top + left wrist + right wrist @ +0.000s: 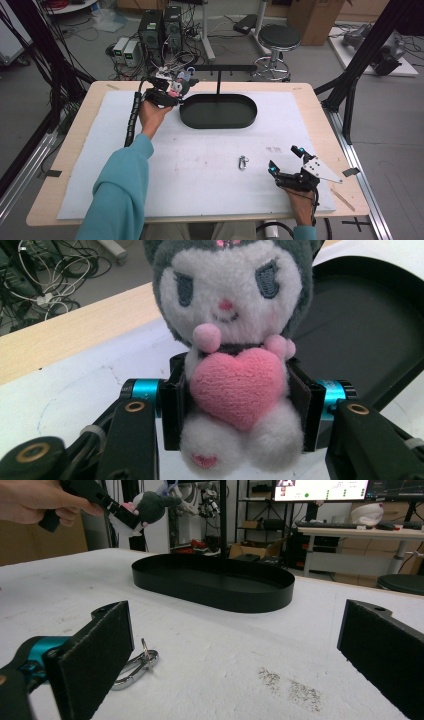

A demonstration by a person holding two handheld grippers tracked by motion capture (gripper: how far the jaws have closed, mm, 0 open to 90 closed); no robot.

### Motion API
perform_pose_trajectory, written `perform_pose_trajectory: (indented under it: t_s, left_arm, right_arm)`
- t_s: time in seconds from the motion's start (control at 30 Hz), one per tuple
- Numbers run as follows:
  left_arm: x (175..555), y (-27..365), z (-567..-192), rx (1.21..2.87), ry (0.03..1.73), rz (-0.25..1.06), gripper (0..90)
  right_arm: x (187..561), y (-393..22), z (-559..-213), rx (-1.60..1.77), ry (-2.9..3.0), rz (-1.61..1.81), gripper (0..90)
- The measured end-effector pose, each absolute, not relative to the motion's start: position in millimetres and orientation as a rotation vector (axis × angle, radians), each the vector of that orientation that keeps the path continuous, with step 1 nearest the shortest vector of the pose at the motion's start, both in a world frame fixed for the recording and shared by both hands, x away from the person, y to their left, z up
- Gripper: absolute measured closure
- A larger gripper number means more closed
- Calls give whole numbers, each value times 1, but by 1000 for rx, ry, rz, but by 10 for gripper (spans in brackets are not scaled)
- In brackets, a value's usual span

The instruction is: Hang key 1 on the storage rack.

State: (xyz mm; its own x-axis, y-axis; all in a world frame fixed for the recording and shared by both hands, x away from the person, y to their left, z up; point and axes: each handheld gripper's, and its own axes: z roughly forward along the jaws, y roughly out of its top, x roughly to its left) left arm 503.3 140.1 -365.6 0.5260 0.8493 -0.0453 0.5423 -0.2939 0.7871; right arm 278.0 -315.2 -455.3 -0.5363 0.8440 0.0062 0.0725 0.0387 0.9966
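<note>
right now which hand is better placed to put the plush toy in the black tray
Left. Its gripper is already shut on the plush toy, held at the near-left rim of the black oval tray. The right gripper is open near the silver clip, farther away.

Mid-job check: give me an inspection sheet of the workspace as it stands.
Surface: white mat on a wooden table, faint marks.
Job's things: plush toy held above the left end of the black oval tray.
Clutter: metal clip lying on the mat.
Grippers: left gripper shut on the plush toy; right gripper open, low over the mat near the clip.
Cables: ribbed cable trailing from the left gripper.
Surroundings: stool, computer towers, floor wiring.
</note>
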Motion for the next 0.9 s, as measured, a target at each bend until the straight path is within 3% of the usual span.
perform_pose_trajectory:
  t_s: [0.3,0.37,0.47,0.53,0.9]
  left_arm:
    - [503,143,-367,1977,1092,465,466]
    - [501,146,-364,1968,1076,476,364]
    - [500,151,-362,1939,1089,423,81]
    - [497,154,-360,1924,1051,427,17]
    - [446,186,-342,1764,834,498,17]
  right_arm:
    - [278,-315,-455,932,1686,1561,7]
    - [278,-315,-455,932,1690,1560,7]
    - [278,-315,-455,938,1700,1560,7]
    - [279,-315,-455,942,1698,1557,7]
    - [278,-315,-455,951,1695,1556,7]
